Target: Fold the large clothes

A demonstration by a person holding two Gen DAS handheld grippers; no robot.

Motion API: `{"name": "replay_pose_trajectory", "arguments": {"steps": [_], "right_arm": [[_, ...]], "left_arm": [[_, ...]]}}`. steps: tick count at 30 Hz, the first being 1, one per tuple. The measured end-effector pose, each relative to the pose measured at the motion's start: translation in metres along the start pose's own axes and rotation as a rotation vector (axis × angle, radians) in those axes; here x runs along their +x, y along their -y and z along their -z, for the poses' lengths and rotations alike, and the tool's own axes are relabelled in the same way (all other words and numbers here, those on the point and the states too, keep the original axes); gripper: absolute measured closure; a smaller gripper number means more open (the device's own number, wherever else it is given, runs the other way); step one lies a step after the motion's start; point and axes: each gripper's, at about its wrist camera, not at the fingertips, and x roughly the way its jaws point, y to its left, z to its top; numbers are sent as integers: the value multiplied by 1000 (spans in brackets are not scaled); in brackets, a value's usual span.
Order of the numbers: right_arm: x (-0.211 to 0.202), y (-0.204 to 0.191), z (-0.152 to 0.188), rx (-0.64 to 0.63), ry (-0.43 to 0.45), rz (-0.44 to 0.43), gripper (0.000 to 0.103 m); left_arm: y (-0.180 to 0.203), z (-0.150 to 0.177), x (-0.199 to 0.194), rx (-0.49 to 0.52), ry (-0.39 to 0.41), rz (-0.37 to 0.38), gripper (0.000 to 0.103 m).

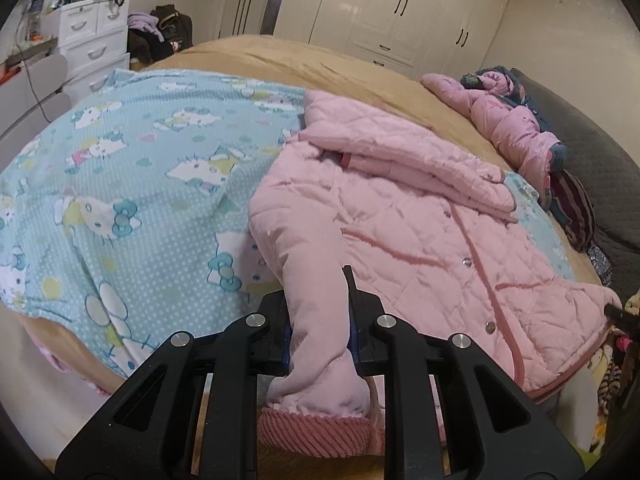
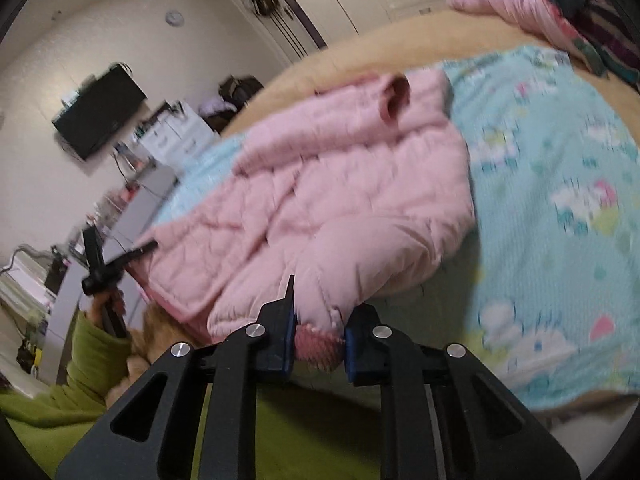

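Early stage: pink jacket (image 1: 420,216) lies unfolded at 12 o'clock; left gripper (image 1: 318,320) and right gripper (image 2: 320,332) each pinch a sleeve cuff.

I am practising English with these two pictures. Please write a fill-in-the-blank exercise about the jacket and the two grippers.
1. The quilted jacket is ____ in colour.
2. The left gripper is shut on a ____ of the jacket.
3. The jacket lies on a light blue ____ with cartoon cats.
4. The right gripper grips the other sleeve at its ribbed ____.

Missing words: pink; sleeve; blanket; cuff
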Motion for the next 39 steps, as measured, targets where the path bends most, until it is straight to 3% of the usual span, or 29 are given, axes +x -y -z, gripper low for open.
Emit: {"name": "replay_pose_trajectory", "arguments": {"steps": [10, 39], "right_arm": [[-1, 0, -44, -7, 136, -41, 86], [19, 22, -135, 13, 310, -10, 87]], "left_arm": [[28, -35, -11, 45, 71, -16, 91], [63, -118, 3, 127, 145, -84, 91]]}}
